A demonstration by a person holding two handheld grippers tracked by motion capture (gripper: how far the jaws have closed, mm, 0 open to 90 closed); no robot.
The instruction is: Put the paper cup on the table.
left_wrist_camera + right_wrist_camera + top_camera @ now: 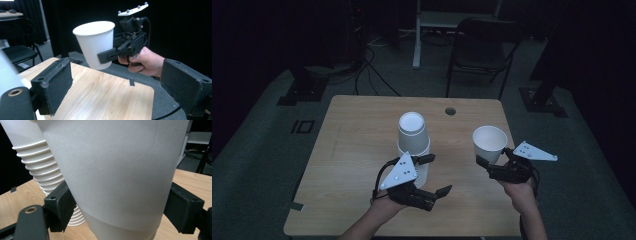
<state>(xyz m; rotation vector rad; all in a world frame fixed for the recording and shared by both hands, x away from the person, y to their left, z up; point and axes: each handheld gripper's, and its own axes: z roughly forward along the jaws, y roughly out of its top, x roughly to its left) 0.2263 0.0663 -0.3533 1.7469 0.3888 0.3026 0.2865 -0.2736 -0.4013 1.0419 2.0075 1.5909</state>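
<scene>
Two grippers, one loaded, one free.

Item 1: single white paper cup (489, 142), upright, mouth up, held clear of the wooden table (357, 150) above its right side. The right gripper (494, 159) pinches it by the lower wall; in the right gripper view both black pads (61, 206) press against the cup's sides, one on each flank. Seen from the left gripper view, the same cup (96, 43) hangs in the air with its base off the tabletop, tilted slightly.

Item 2: stack of nested white paper cups (413, 142), standing inverted near the table's middle, bases up, rims ringed one below another down to the wood. In the right gripper view this stack (41, 167) rises just behind and beside the held cup.

Item 3: left gripper (432, 175), jaws spread wide, nothing between them, low over the table at the near side of the stack, just beside its lower rims.

Item 4: black chair (482, 50) on the floor beyond the far edge.

Governing relation: the held cup lies to the right of the stack, well apart from it, and the two stand opposite ways up. The free left gripper is much the nearer to the stack; judged from this, bracing or taking the next cup falls to it.
</scene>
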